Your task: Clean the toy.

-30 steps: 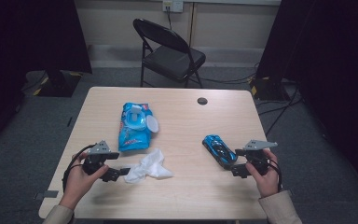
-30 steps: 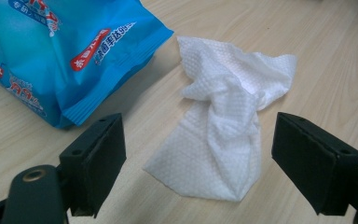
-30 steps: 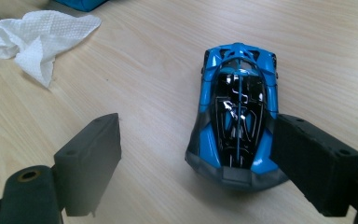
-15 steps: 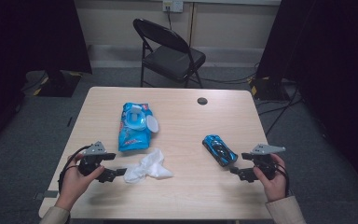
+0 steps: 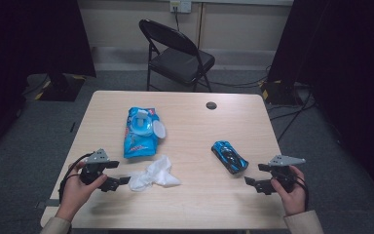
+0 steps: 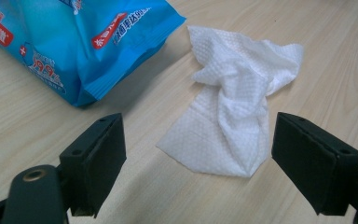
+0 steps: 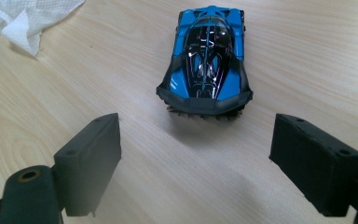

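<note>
left gripper (image 5: 118,181), near left of the table (image 5: 190,209): jaws spread wide and empty, crumpled white wipe (image 6: 235,121) lying just beyond them, touching neither. right gripper (image 5: 253,183), near right: jaws equally wide, blue toy car (image 7: 207,56) just ahead, apart. blue wipes pack (image 5: 140,132) sits farther back, left of centre.

— What lies on the surface (image 5: 185,204)?
— A blue wipes pack (image 5: 140,131), a crumpled white wipe (image 5: 157,173) just below it, and a blue toy car (image 5: 229,156) toward the right.
— And the tools?
— Left tool (image 5: 118,181) beside the wipe, right tool (image 5: 253,182) near the car, both held low.
</note>
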Available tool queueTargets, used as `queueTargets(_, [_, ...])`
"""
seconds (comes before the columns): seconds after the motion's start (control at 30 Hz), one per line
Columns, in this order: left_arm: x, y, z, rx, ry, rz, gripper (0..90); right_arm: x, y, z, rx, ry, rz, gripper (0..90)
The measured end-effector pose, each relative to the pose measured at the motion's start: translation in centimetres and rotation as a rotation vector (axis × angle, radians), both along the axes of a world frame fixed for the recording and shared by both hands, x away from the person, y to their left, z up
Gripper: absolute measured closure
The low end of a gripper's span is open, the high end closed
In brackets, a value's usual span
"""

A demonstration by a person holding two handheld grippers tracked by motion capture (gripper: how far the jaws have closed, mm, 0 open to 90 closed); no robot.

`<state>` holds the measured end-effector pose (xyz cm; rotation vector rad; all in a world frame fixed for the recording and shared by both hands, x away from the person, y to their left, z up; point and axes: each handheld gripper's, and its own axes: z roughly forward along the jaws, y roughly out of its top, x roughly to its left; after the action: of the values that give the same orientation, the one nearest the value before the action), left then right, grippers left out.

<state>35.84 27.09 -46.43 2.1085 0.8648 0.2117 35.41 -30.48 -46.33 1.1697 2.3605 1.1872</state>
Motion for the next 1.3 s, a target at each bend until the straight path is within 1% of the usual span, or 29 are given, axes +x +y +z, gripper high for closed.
queueTargets(0.2, [0.0,0.2,-0.2,0.01,0.01,0.0,17.3,-0.2,-0.3,-0.3,-0.009,0.004,-0.002,15.5])
queueTargets(0.33, [-0.1,0.8,-0.3,0.017,0.012,0.001,17.3,-0.4,-0.7,-0.6,-0.015,0.008,-0.008,15.5])
queueTargets(0.4, [-0.2,0.9,-0.4,0.01,0.014,0.005,17.3,-0.6,-0.9,-0.7,-0.016,0.013,-0.012,15.5])
queueTargets(0.47, [-0.4,1.2,-0.5,0.021,0.012,0.008,17.3,-0.7,-1.1,-0.9,-0.021,0.012,-0.014,15.5])
queueTargets(0.7, [-0.6,1.8,-0.9,0.029,0.017,0.013,17.4,-0.8,-1.3,-1.5,-0.038,0.02,-0.02,15.5])
queueTargets(0.83, [-0.6,2.0,-1.1,0.032,0.016,0.012,17.4,-0.8,-1.3,-1.8,-0.032,0.026,-0.017,15.5])
queueTargets(0.9, [-0.7,2.1,-1.3,0.034,0.014,0.017,17.3,-0.8,-1.5,-2.1,-0.031,0.03,-0.024,15.5])
queueTargets(1.13, [-0.8,2.4,-1.7,0.043,0.018,0.011,17.3,-0.8,-1.8,-2.6,-0.042,0.033,-0.031,15.5])
queueTargets(1.17, [-0.9,2.4,-1.8,0.043,0.02,0.011,17.3,-0.9,-1.8,-2.8,-0.056,0.032,-0.032,15.5])
queueTargets(1.27, [-0.9,2.5,-1.9,0.041,0.02,0.012,17.3,-0.9,-1.8,-3.0,-0.068,0.032,-0.031,15.5])
queueTargets(1.3, [-1.0,2.6,-1.9,0.04,0.022,0.012,17.3,-0.9,-1.7,-3.2,-0.086,0.026,-0.029,15.9])
